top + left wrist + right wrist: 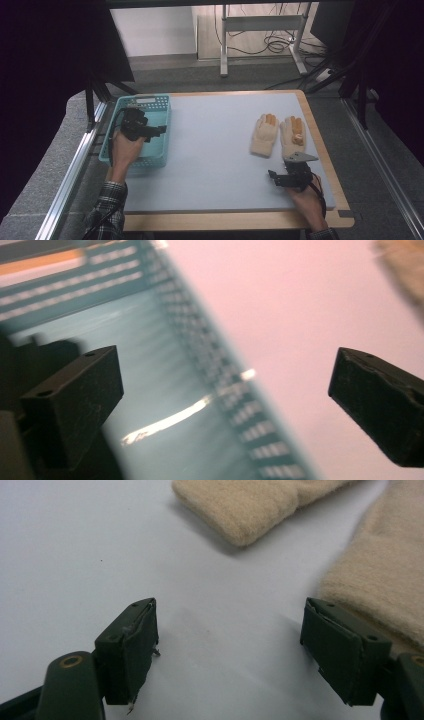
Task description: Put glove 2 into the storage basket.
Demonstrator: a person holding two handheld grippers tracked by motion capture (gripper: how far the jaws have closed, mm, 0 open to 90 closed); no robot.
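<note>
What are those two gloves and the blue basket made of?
The gloves look like soft knitted or fleecy cloth, cream with orange fingertips; the right gripper view shows a fuzzy, matte nap. The basket looks like hard teal plastic: its walls have moulded rows of slots, and its floor shines in the left gripper view.

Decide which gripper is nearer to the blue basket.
Left. The left gripper hangs over the basket, jaws open by its right wall. The right gripper sits open across the table, just below the gloves.
</note>
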